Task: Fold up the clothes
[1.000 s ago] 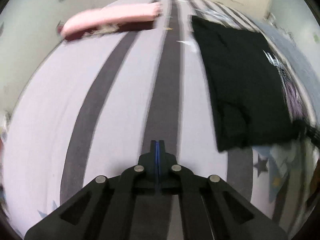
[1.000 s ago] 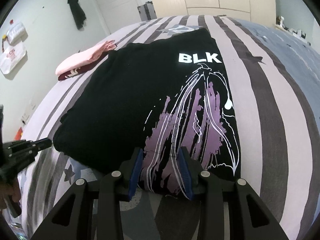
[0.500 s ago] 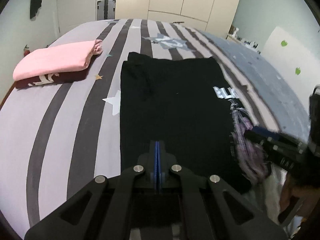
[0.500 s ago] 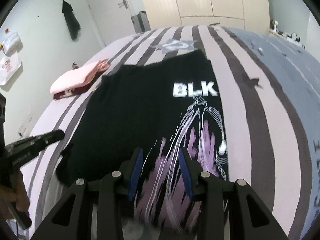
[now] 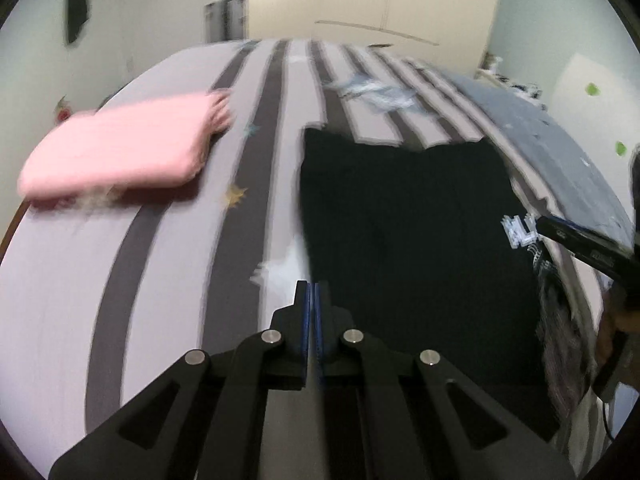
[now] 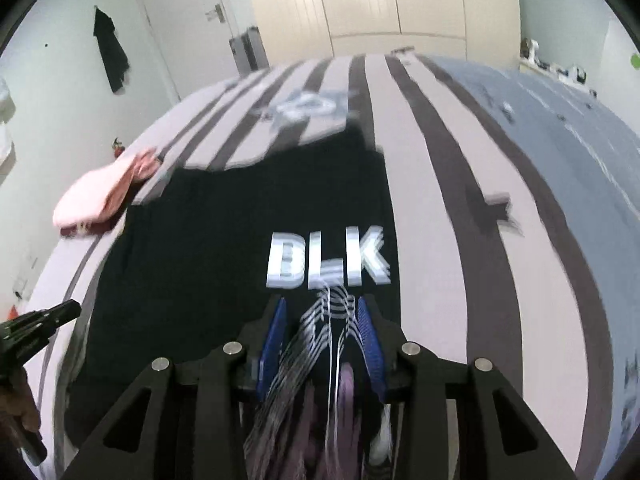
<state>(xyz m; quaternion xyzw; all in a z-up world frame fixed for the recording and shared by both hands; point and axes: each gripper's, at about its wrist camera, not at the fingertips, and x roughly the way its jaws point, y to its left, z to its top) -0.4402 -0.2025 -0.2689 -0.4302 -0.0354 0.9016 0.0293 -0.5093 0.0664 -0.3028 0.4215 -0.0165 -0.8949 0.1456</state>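
Note:
A black T-shirt (image 5: pixel 420 240) with a white "BLK" print (image 6: pixel 326 258) and purple-white graphic lies flat on the striped bed. My left gripper (image 5: pixel 311 292) is shut and empty, at the shirt's left edge. My right gripper (image 6: pixel 322 308) is open, its blue pads (image 6: pixel 370 340) either side of the shirt's printed part; whether it touches the cloth is unclear. The right gripper also shows at the right of the left wrist view (image 5: pixel 580 244), and the left gripper at the lower left of the right wrist view (image 6: pixel 36 324).
A folded pink garment (image 5: pixel 120 152) lies on a dark red one at the bed's left side, also in the right wrist view (image 6: pixel 100 196). The grey-and-white striped bedcover (image 5: pixel 168 264) spreads all around. Wardrobe doors (image 6: pixel 380 0) and a door stand behind the bed.
Both grippers have moved forward over the shirt toward its far end. The left gripper swung from the bare bedcover to the shirt's left edge. The right gripper stayed open.

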